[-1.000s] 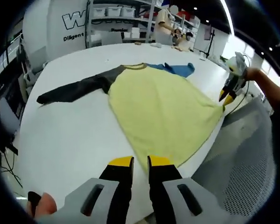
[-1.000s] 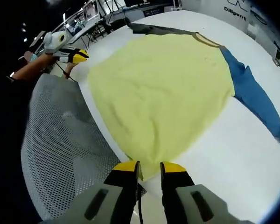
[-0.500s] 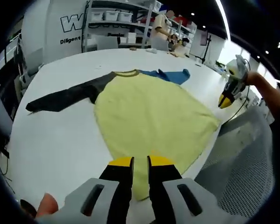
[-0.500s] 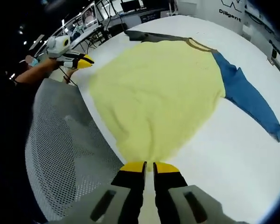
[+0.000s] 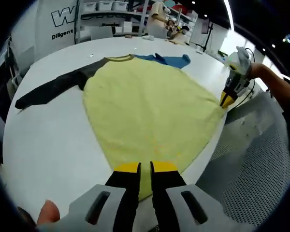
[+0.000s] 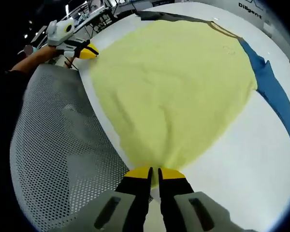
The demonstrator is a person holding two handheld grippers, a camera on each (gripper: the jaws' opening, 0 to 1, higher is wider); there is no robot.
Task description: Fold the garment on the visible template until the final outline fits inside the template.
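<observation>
the garment [image 5: 150, 106] lies spread flat on the white worktop [image 5: 48, 140], its yellow body reaching the near edge where grey mesh [image 6: 53, 159] begins. the dark sleeve [image 5: 53, 87] runs out to one side and the blue sleeve [image 6: 275, 96] to the other, with bare worktop open around both. the left tongs [image 5: 145, 167] are pressed together, pinching the hem; the right tongs [image 6: 153, 170] likewise pinch the hem at the other corner. compared with a second ago, both tongs have closed on the cloth and the hem sits drawn nearer the cameras.
</observation>
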